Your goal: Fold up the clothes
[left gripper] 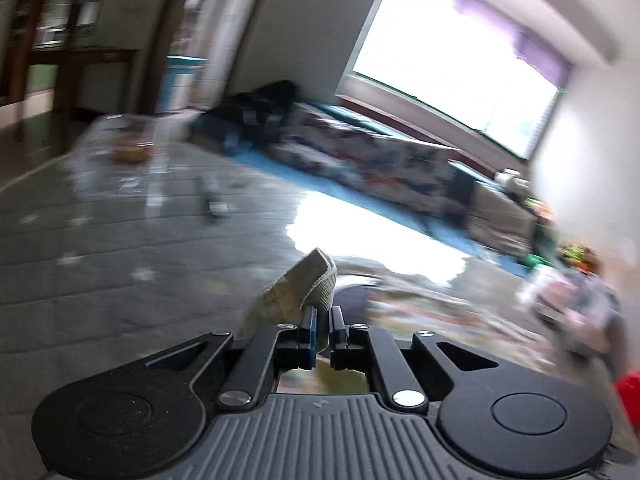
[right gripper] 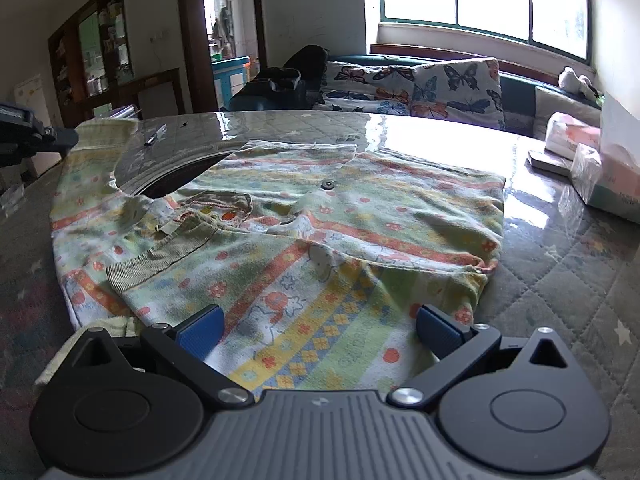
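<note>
Containers: tissue packs (right gripper: pixel 576 140) at the right edge of the right wrist frame, standing on the surface (right gripper: pixel 560 248); contents not readable.

Patterned shirt (right gripper: pixel 304 240) lies spread over the quilted surface, filling the frame centre, one sleeve trailing to the upper left.

Right tongs (right gripper: pixel 320 330): wide apart, low over the shirt's near hem, gripping nothing.

Left tongs (left gripper: pixel 323 330): nearly closed, pinching the ribbed cuff (left gripper: pixel 316 284), which sticks up at lower centre of the blurred left wrist frame. Left tongs also visible at far left (right gripper: pixel 60 138), touching the sleeve end.
</note>
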